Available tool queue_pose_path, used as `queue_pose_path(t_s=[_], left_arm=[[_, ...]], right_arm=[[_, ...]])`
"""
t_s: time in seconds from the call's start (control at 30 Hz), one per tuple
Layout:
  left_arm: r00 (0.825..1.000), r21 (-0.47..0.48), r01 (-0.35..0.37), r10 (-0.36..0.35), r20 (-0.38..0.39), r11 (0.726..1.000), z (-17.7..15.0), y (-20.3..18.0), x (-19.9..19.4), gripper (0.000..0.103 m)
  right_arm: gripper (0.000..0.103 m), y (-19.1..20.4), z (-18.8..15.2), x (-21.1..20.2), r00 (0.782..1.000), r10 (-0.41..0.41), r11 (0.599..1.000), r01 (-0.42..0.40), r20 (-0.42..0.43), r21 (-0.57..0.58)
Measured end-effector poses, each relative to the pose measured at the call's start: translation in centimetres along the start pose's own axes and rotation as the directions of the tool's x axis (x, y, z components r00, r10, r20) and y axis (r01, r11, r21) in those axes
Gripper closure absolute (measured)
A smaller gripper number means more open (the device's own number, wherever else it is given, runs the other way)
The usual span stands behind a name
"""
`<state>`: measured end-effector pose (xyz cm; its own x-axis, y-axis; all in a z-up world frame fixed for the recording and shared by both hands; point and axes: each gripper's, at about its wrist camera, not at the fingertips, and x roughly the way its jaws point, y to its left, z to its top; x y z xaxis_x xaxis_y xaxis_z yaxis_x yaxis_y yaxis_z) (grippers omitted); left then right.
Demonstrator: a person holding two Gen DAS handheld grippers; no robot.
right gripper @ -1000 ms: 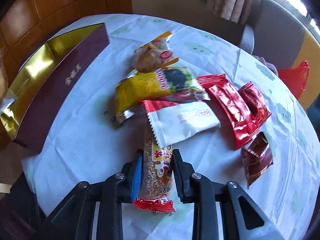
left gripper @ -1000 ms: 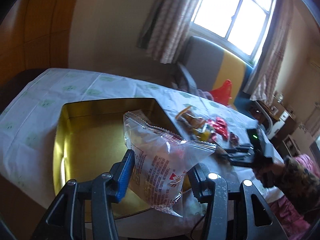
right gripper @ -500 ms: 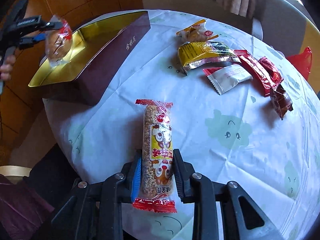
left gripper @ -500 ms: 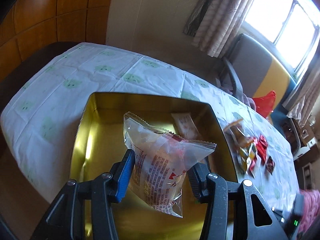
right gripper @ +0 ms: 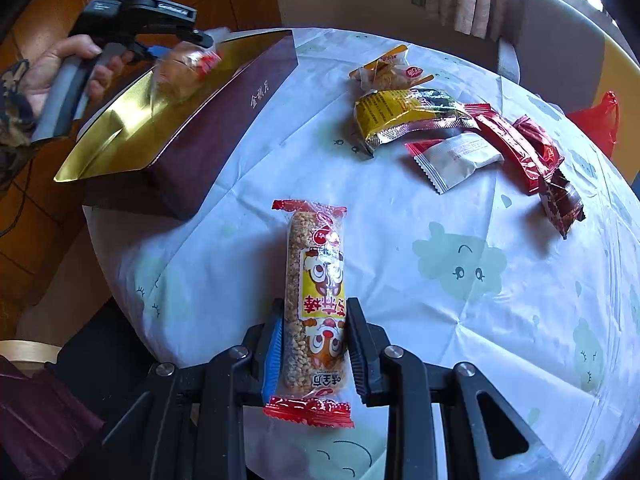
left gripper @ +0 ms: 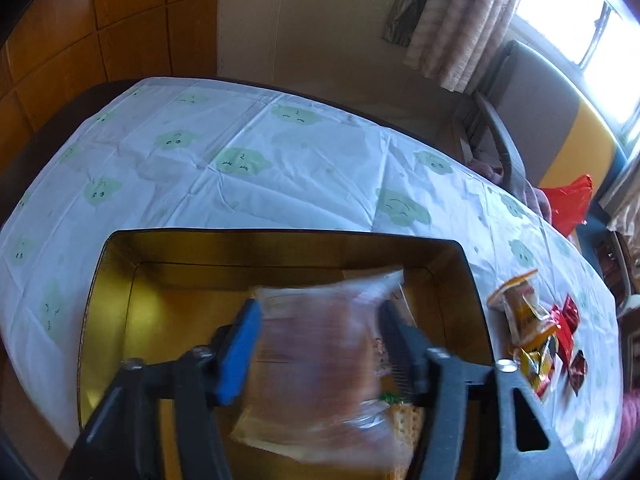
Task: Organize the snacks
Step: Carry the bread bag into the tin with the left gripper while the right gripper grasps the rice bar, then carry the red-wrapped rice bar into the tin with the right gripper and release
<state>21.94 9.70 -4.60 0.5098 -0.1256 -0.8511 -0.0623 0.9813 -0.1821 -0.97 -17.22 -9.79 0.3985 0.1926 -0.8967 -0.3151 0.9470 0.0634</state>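
My left gripper hangs over the gold-lined box. Its jaws stand wide, and a clear-wrapped pastry packet shows blurred between them, with no visible grip on it. The right wrist view shows that gripper over the box with the packet just below it. My right gripper is shut on a long grain-bar packet and holds it above the table. Other packets lie in the box under the pastry.
Several loose snacks lie on the white tablecloth: an orange-trimmed packet, a yellow packet, a white packet and red wrappers. A chair stands beyond the table. The near table edge is close to my right gripper.
My left gripper has moved down over the box and its jaws have spread; the pastry packet is now blurred and lower. My right gripper still holds the grain bar, slightly shifted.
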Motion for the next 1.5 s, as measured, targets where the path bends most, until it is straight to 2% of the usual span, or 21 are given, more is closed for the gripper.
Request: queue_pose_path(t_s=[0.07,0.3,0.6,1.0,1.5], left_arm=[[1.000,-0.033,0.023,-0.022,0.010,0.999,-0.5,0.4,-0.5,0.027],[0.996,-0.032,-0.049,0.051,0.069,0.998,-4.0,1.0,-4.1,0.027],[0.983,0.022,-0.082,0.078,0.164,0.996,-9.3,0.1,-8.4,0.027],[0.982,0.062,-0.084,0.072,0.177,0.995,-13.8,-1.0,-10.3,0.027],[0.978,0.048,-0.114,0.104,0.180,0.992,-15.5,-0.1,-10.3,0.027]], right_arm=[[0.073,-0.1,-0.1,-0.1,1.000,0.003,1.000,-0.003,0.007,0.010],[0.073,0.0,-0.5,-0.2,1.000,-0.003,1.000,0.002,0.021,0.017],[0.073,0.3,-0.6,-0.2,0.999,-0.029,0.999,0.028,0.035,0.019],[0.073,0.6,-0.7,-0.1,0.998,-0.047,0.998,0.045,0.047,0.043],[0.074,-0.1,-0.6,-0.3,0.998,-0.023,0.988,0.015,0.052,0.155]])
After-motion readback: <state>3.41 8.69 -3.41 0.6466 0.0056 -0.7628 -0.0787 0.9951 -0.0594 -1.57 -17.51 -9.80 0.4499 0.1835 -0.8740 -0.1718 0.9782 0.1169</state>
